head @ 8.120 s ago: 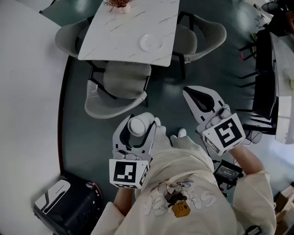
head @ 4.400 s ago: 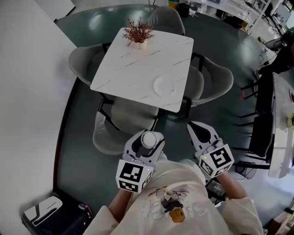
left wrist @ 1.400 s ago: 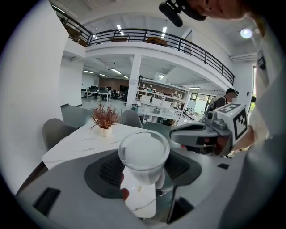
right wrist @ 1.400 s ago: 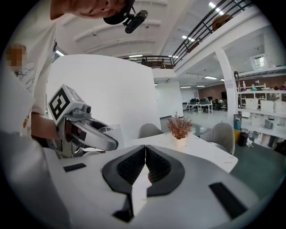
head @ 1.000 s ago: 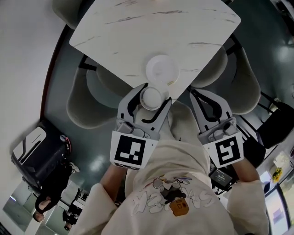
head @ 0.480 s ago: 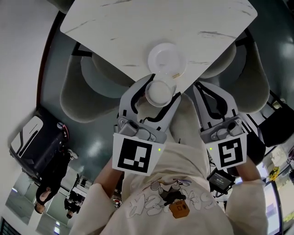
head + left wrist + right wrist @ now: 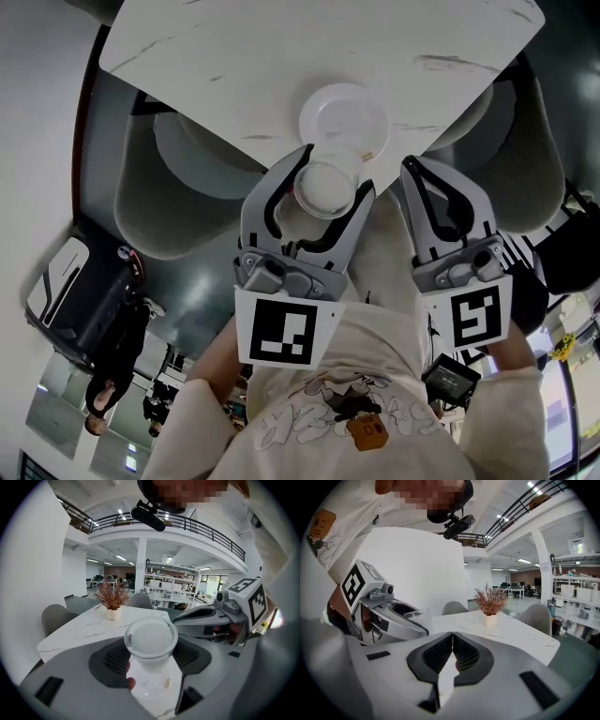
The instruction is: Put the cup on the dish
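A clear glass cup [image 7: 326, 189] stands upright between the jaws of my left gripper [image 7: 329, 184], which is shut on it. The left gripper view shows the cup [image 7: 150, 641] held by its sides above the table's near corner. The white dish [image 7: 343, 122] lies on the white marble table [image 7: 234, 66], just beyond the cup and close to the near edge. My right gripper [image 7: 441, 192] hangs to the right of the cup, shut with nothing in it, its pads [image 7: 452, 656] pressed together.
Grey chairs [image 7: 159, 202] stand round the table, one under my left gripper and one [image 7: 520, 159] at the right. A potted dry plant [image 7: 111, 603] stands at the table's far end. A black case [image 7: 70, 295] sits on the dark floor at the left.
My left gripper has carried the cup from well short of the table up to its near edge, close to the dish. The right gripper has come along beside it, still shut.
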Motion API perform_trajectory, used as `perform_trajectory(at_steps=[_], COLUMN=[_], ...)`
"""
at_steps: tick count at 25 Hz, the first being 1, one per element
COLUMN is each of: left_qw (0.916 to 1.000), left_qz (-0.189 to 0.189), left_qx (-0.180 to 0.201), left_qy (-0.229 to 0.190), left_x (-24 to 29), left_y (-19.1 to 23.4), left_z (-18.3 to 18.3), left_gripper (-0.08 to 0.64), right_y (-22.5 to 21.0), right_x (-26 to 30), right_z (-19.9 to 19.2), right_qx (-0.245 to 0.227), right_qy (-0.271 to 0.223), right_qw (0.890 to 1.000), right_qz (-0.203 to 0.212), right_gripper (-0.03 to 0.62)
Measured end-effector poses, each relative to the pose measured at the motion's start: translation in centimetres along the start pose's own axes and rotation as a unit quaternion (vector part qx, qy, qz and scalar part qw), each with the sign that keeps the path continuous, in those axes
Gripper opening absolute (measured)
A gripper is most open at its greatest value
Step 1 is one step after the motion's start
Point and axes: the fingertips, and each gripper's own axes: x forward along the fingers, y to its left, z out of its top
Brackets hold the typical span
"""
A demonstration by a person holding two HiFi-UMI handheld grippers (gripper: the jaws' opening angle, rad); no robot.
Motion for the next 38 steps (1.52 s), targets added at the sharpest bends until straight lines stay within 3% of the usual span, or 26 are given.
perform_trajectory(at_steps=[5, 22, 26, 33, 38], left_qw=[1.0, 0.9971, 0.9969, 0.9927, 0.9929], left_qz=[0.003, -0.016, -0.016, -0.031, -0.032], left_qx=[0.003, 0.074, 0.076, 0.116, 0.114], left_qy=[-0.004, 0.011, 0.013, 0.012, 0.013], left_x=[1.6, 5.5, 6.3, 8.1, 9.0], left_y=[1.1, 3.6, 3.3, 2.4, 2.3], left_z=[-1.9, -7.0, -8.2, -9.1, -9.8], left_gripper=[0.276, 0.276, 0.276, 0.276, 0.276], right_y=[-0.5, -0.1, -0.5, -1.4, -1.1], right_x=[1.7, 6.7, 7.3, 8.2, 8.6], right_z=[-2.3, -6.7, -7.9, -9.5, -10.2], right_qx=[0.011, 0.034, 0.042, 0.048, 0.036], right_qy=[0.009, 0.048, 0.06, 0.076, 0.079], right_qw=[1.0, 0.998, 0.996, 0.995, 0.996], right_qz=[-0.015, -0.036, -0.042, -0.046, -0.035], right_gripper=[0.005, 0.005, 0.005, 0.005, 0.005])
